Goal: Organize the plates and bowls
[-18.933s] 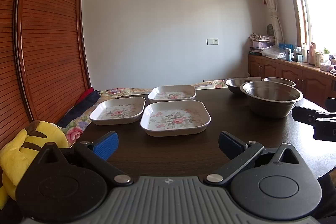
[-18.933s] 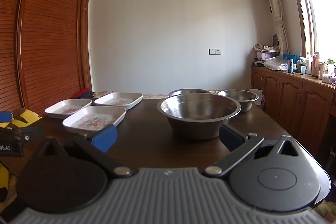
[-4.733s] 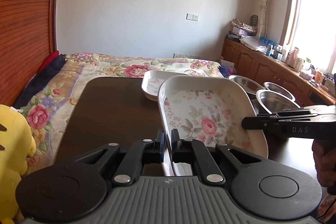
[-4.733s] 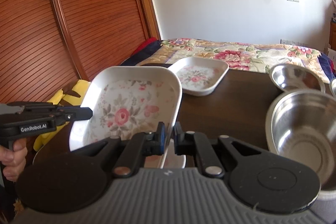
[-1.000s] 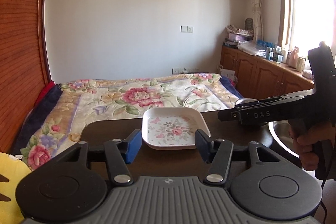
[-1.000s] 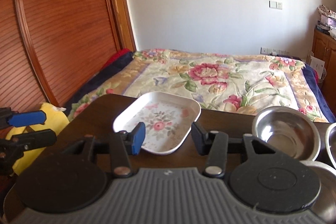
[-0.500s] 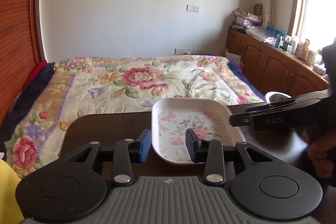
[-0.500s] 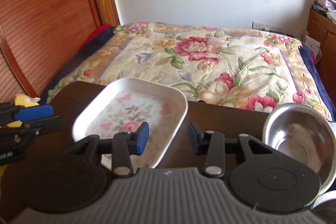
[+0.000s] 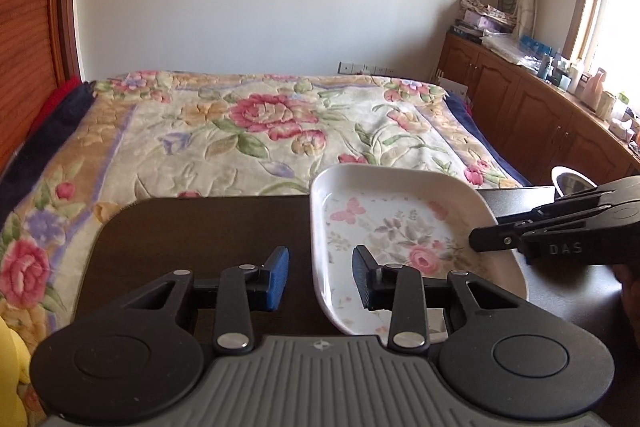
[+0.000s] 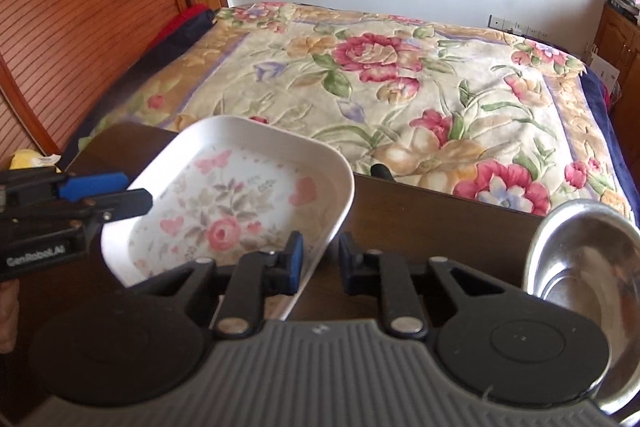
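One white square plate point(image 9: 400, 223) point(image 10: 228, 203) with a rose print sits on the dark table point(image 9: 192, 227), near its far edge. My left gripper point(image 9: 320, 281) is open, and the plate's left rim lies between its fingers. My right gripper point(image 10: 322, 263) is also open and straddles the plate's right rim. In the left wrist view the right gripper point(image 9: 480, 239) reaches in over the plate from the right. The right wrist view shows the left gripper point(image 10: 136, 191) at the plate's left side. A steel bowl point(image 10: 584, 259) point(image 9: 572, 183) stands to the plate's right.
Beyond the table's far edge lies a bed with a floral blanket point(image 9: 260, 131). A yellow plush toy point(image 9: 12, 367) sits at the left, by the wooden slatted doors point(image 10: 80, 7). Wooden cabinets point(image 9: 540, 107) line the right wall.
Both grippers have moved in on the last separate plate and now straddle its opposite rims. Their jaws are narrower than one second ago. Earlier they carried another plate together.
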Demonstrator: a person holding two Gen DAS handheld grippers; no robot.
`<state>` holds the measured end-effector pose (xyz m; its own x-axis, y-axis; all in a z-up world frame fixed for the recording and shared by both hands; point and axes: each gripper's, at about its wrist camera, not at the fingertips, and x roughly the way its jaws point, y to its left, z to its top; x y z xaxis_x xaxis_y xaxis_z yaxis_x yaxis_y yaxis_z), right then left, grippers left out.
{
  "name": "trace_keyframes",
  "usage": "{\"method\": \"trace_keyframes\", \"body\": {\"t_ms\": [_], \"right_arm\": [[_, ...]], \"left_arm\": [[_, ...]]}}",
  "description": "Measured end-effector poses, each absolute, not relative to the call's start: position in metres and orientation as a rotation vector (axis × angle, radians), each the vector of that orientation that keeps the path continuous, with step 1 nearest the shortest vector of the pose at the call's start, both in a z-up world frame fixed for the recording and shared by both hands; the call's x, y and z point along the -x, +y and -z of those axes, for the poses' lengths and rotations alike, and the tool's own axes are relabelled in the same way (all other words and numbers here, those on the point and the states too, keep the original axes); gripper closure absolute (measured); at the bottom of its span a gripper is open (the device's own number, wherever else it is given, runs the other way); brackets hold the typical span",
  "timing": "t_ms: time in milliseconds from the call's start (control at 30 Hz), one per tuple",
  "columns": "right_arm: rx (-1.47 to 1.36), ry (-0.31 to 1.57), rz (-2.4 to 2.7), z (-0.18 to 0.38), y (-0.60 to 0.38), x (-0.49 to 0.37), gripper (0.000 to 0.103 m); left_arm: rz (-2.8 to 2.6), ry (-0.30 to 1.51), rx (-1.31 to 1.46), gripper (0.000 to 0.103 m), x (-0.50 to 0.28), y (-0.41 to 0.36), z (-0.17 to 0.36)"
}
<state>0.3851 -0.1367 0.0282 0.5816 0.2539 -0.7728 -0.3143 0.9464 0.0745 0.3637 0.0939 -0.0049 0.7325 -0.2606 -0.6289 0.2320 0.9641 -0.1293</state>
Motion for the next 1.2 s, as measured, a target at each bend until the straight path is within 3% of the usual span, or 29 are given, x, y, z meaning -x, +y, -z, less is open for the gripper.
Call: {"method": "trace_keyframes", "body": {"t_ms": [100,200,533,1200], "right_arm": [[0.097,0.888,-0.341,-0.028,-0.133,-0.384,0.083],[0.111,0.894,-0.338,-0.030,-0.131,-0.385,0.083],[0.023,0.920,-0.375,-0.029,-0.136,-0.377,0.083],[-0.035,0.836,-0.439,-0.049,-0.147,-0.330,0.083]], "left_arm": [[0.283,0.725,0.056,0.087,-0.368,0.094,0.012],[0.278,0.720,0.054,0.090,-0.367,0.093,0.010],[0.324,0.771,0.157,0.091,-0.356,0.109,0.007],[0.292,0.676,0.085,0.091,-0.283,0.099,-0.027]]}}
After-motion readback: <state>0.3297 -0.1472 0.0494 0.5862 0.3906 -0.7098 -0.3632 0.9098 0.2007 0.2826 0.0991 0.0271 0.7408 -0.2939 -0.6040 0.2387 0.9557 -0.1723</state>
